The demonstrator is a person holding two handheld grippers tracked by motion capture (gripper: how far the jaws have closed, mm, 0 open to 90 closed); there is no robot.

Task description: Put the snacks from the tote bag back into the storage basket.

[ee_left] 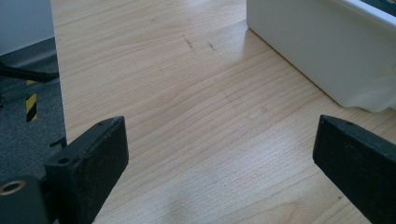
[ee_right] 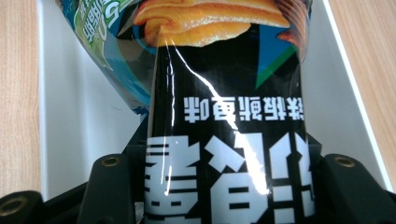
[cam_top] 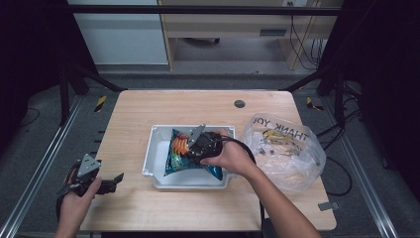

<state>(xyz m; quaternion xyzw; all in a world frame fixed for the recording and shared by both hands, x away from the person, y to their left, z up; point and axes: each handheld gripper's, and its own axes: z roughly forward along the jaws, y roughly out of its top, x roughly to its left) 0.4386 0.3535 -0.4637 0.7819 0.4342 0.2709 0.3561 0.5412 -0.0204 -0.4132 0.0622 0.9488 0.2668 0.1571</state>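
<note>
A blue and black chip bag with orange chips printed on it sits tilted in the white bin at the table's middle. My right gripper reaches into the bin from the right and is shut on the bag. In the right gripper view the bag fills the gap between the jaws of my right gripper, with the bin's white floor beneath it. My left gripper rests at the table's front left, open and holding nothing. In the left gripper view that gripper spans bare wood, with the bin wall ahead at right.
A clear plastic bag printed with "THANK YOU" lies right of the bin with items inside. A round cable hole sits near the table's far edge. Bare wood stretches between my left gripper and the bin. Dark frame posts flank the table.
</note>
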